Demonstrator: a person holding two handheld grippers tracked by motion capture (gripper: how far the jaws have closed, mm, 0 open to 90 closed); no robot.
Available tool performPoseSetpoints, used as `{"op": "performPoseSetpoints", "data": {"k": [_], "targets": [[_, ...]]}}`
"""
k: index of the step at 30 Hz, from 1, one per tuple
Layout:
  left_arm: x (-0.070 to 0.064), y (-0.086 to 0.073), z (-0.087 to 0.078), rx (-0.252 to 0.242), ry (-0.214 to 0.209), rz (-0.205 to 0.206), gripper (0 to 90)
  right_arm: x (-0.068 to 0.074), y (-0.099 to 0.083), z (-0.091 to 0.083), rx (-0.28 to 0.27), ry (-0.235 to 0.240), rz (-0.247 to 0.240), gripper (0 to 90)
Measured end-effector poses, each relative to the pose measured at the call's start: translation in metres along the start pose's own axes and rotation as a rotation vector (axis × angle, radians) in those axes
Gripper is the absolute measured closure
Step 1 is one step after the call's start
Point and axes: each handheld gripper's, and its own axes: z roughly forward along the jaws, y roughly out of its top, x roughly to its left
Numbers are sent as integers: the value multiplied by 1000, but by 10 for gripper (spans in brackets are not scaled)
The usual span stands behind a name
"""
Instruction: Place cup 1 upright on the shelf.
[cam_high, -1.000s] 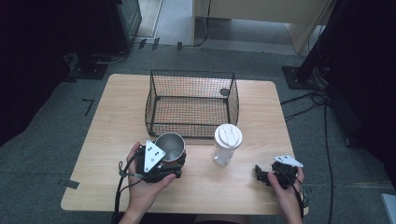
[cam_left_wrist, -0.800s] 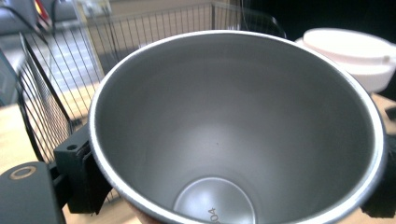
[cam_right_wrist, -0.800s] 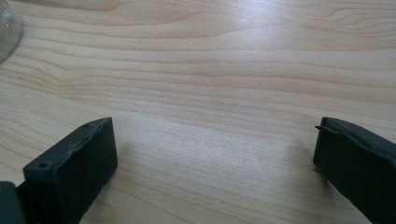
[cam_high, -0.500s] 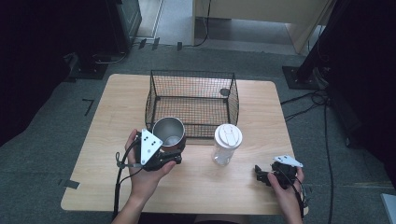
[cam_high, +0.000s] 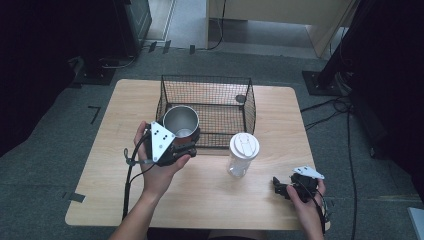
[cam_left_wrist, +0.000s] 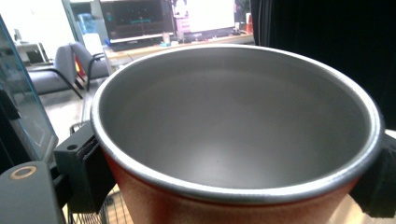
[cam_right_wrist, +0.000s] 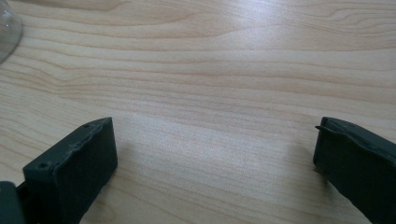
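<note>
— One metal cup (cam_high: 180, 120), red outside, sits clamped between the left gripper (cam_high: 181, 148) jaws, held at the wire basket (cam_high: 205, 111) front-left corner.
— Nearby?
— Lidded clear tumbler (cam_high: 242, 154) stands just before the basket; right gripper (cam_high: 281, 187), jaws apart, rests on the table (cam_high: 100, 155).

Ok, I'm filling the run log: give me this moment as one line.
left gripper: shut on metal cup, lifted at wire basket front | right gripper: open, on table | lidded bottle: upright
</note>
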Motion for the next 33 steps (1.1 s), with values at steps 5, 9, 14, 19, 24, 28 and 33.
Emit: {"op": "performPoseSetpoints", "data": {"k": [5, 9, 14, 19, 24, 28, 33], "targets": [[5, 5, 11, -15, 14, -5, 80, 0, 0, 0, 1, 1, -1, 0], [8, 3, 25, -39, 33, -9, 80, 0, 0, 0, 1, 0, 0, 0], [11, 0, 37, -50, 52, -22, 80, 0, 0, 0, 1, 7, -7, 0], [15, -6, 58, -35, 73, -30, 80, 0, 0, 0, 0, 7, -7, 0], [17, -11, 73, -34, 93, -21, 80, 0, 0, 0, 0, 7, -7, 0], [21, -15, 85, -31, 106, -35, 80, 0, 0, 0, 0, 7, -8, 0], [24, -18, 99, -38, 126, -34, 80, 0, 0, 0, 0, 7, -7, 0]]}}
